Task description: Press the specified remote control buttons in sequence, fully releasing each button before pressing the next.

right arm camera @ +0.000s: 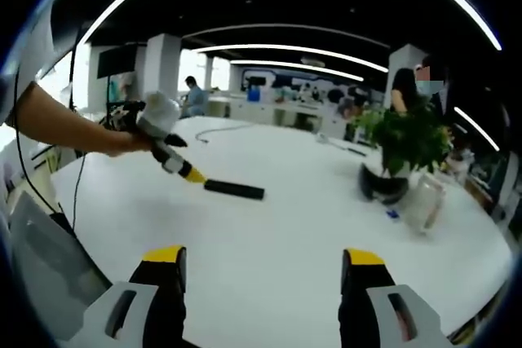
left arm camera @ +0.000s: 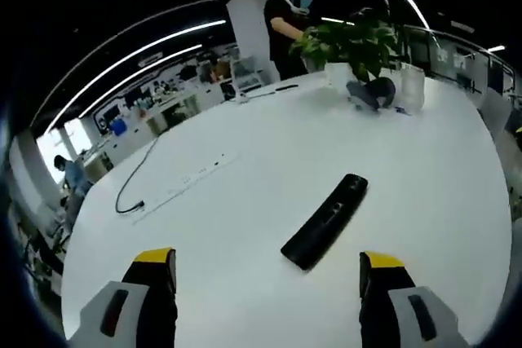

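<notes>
On the white tabletop (left arm camera: 245,201), well in from every edge, the remote control (left arm camera: 326,219) lies flat, black and slim, with bare table all round it. My left gripper (left arm camera: 269,270) hovers just short of its near end, jaws spread wide with nothing between them. In the right gripper view I can see my left gripper (right arm camera: 189,172) from the side, yellow tip close to the remote control (right arm camera: 234,190), though I cannot tell whether it touches. My right gripper (right arm camera: 263,270) hangs well back from it, jaws equally wide and empty.

The remote's long axis runs on a slant across the left gripper view, near end low and toward me, far end angled away toward the potted plant (left arm camera: 352,45) by the far edge. Which end carries the emitter I cannot make out, and the buttons are too small to read.

My worry is that nothing pins the remote. A press from a slanted jaw tip could skid or spin it on the smooth surface, or land on a neighbouring button. With jaws this wide, one tip might also catch the casing edge and tip it.
</notes>
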A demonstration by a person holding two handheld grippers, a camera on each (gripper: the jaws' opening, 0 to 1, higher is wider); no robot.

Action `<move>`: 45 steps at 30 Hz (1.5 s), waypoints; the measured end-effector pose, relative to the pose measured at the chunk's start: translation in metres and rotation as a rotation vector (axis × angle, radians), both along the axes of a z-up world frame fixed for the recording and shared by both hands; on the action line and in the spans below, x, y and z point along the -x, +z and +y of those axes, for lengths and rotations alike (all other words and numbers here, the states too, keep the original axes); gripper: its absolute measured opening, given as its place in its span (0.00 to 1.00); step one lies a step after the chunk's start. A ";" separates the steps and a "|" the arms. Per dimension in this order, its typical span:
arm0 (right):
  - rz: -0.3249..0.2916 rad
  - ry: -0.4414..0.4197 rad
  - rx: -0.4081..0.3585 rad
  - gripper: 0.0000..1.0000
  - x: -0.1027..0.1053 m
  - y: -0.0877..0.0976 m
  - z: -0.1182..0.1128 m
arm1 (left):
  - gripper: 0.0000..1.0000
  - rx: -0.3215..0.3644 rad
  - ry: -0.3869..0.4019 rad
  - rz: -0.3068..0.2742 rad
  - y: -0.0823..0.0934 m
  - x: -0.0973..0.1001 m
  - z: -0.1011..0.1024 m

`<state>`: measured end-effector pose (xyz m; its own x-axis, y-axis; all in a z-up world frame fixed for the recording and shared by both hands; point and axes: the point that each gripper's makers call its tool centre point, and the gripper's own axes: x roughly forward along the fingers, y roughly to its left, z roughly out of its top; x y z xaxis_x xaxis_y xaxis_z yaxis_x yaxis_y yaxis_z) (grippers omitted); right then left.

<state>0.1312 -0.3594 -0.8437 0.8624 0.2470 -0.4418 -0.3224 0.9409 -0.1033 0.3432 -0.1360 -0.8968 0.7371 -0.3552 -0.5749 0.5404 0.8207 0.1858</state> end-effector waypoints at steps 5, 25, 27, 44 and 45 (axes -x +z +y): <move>-0.012 0.002 -0.008 0.79 0.000 0.002 0.001 | 1.00 0.051 0.017 -0.027 0.018 0.019 0.000; -0.062 -0.034 0.005 0.97 -0.005 0.008 -0.006 | 1.00 0.125 0.173 -0.146 0.057 0.116 0.042; -0.066 -0.037 0.008 0.97 -0.005 0.009 -0.006 | 1.00 0.145 0.197 -0.156 0.061 0.130 0.046; -0.075 -0.035 0.009 0.92 -0.004 0.010 -0.006 | 0.94 0.128 0.272 -0.207 0.057 0.190 0.072; -0.075 -0.034 0.011 0.92 -0.004 0.010 -0.006 | 0.93 0.135 0.271 -0.216 0.058 0.190 0.072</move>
<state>0.1352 -0.3652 -0.8337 0.9011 0.2121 -0.3782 -0.2809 0.9500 -0.1366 0.1528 -0.0638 -0.8391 0.9140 -0.1929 -0.3569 0.2605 0.9535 0.1518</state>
